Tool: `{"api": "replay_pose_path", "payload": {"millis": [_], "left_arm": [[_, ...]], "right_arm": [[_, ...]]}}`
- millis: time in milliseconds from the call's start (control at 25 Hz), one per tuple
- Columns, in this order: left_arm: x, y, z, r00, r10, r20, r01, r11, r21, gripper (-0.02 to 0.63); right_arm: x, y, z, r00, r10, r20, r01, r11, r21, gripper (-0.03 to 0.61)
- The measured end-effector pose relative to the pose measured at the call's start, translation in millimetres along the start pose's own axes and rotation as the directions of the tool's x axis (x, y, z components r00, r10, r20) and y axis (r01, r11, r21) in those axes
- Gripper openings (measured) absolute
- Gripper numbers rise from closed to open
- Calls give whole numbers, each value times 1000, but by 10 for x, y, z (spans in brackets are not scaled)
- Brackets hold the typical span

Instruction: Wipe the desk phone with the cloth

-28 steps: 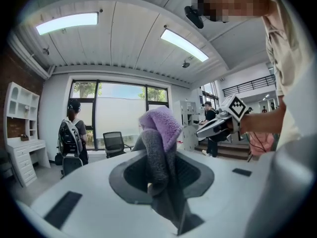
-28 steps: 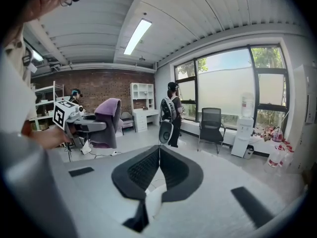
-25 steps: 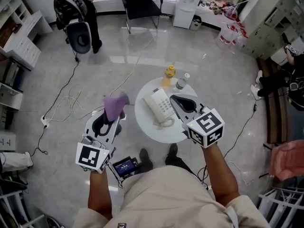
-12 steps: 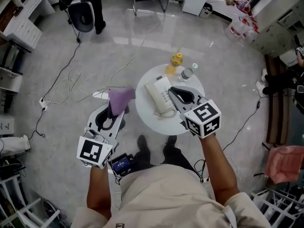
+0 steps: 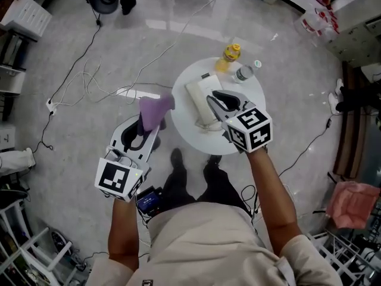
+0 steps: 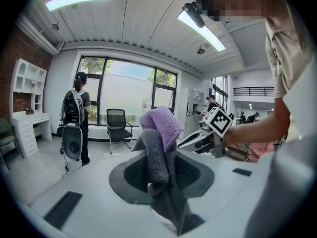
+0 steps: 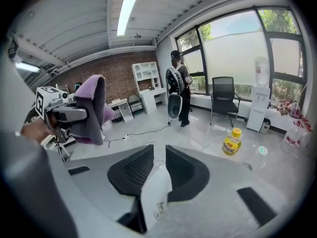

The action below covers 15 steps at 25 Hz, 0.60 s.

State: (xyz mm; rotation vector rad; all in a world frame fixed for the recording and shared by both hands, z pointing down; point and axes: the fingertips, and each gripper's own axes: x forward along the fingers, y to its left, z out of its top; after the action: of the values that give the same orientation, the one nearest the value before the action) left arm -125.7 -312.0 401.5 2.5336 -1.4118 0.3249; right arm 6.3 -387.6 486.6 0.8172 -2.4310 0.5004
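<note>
Round white table (image 5: 193, 140) stands on a grey floor, seen from above. On it lies the desk phone (image 5: 201, 99), white, near the middle. Two bottles stand upright at the far rim, just beside each other. The yellow bottle (image 5: 230, 53) has a yellow cap and a yellow fill or wrap; I cannot tell which. The clear bottle (image 5: 243, 73) has a pale cap, and its contents cannot be made out. Both show again in the right gripper view, the yellow one (image 7: 230, 142) plain and the clear one (image 7: 261, 152) faint. The right gripper (image 5: 215, 100) is over the phone's right side. In its own view the claw (image 7: 157, 156) is drawn narrow, with a white edge of the phone (image 7: 154, 190) sitting between the pads. The left gripper (image 5: 149, 127) is held off the table's left, over the floor. Its claw (image 6: 159, 158) is clamped on the cloth (image 6: 159, 133), purple and grey, which bunches upright above the pads. From above, the cloth (image 5: 156, 108) is just beside the table's left rim and apart from the phone. Loose cables (image 5: 89, 94) trail across the floor. A person with a backpack (image 6: 75, 118) stands by the window.
</note>
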Motion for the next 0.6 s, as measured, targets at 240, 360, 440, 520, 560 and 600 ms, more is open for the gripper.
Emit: {"api": "replay_pose_path", "payload": {"millis": [240,360,440,520,560,600], "left_arm": [[89,38,-304,999,13,-41,-15,999,-45,97],[141,61,-467,999,16,-51,-19,998,-60,97],[174,69,-558,998,21,-63,-26,997,-75,97],[200,76,-657,997,22,-69,-28,996,-89,97],[216,85,-689,997,25,-77,-32,995,-96,97],[234,97,-721,996,27,-83,-35,994,-103,97]], "right_arm": [[358,-110,-385,997,11,-74,-10,1000,24,111],[527,-164,-582,993,13,-116,-10,1000,26,144],[638,-195,-721,989,12,-145,-9,1000,26,171],[746,-221,-858,984,9,-176,-5,1000,24,190],[803,-236,-920,982,6,-190,-2,1000,23,200],[863,-253,-977,979,3,-203,1,1000,22,209]]}}
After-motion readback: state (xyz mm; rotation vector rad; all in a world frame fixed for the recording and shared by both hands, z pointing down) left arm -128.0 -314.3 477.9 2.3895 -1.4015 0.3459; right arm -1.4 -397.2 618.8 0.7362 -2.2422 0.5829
